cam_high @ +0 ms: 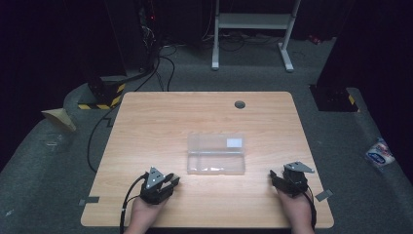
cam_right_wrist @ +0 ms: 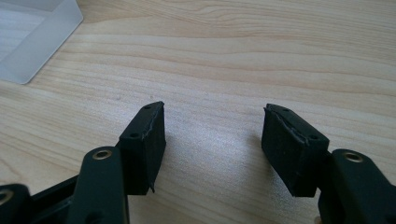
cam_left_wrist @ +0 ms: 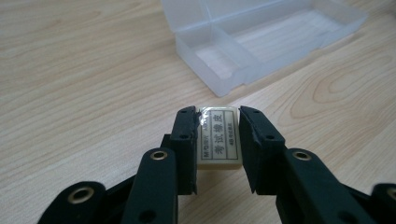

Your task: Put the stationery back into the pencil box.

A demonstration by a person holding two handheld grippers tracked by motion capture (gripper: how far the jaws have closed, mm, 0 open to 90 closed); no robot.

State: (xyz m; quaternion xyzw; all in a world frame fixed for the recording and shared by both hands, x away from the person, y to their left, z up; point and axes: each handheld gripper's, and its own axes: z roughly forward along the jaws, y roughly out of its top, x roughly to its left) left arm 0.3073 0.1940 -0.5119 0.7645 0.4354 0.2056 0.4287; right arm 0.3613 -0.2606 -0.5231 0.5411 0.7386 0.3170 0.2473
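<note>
Eraser [cam_left_wrist: 218,137], cream-coloured, between the jaws of the left tongs [cam_left_wrist: 217,140]: black-framed label with large Chinese characters, "考试橡皮". Smaller print beside them too blurred to read. Clear plastic box [cam_high: 216,154] on the bench [cam_high: 146,122]: white sticker [cam_high: 234,142], no legible text.
</note>
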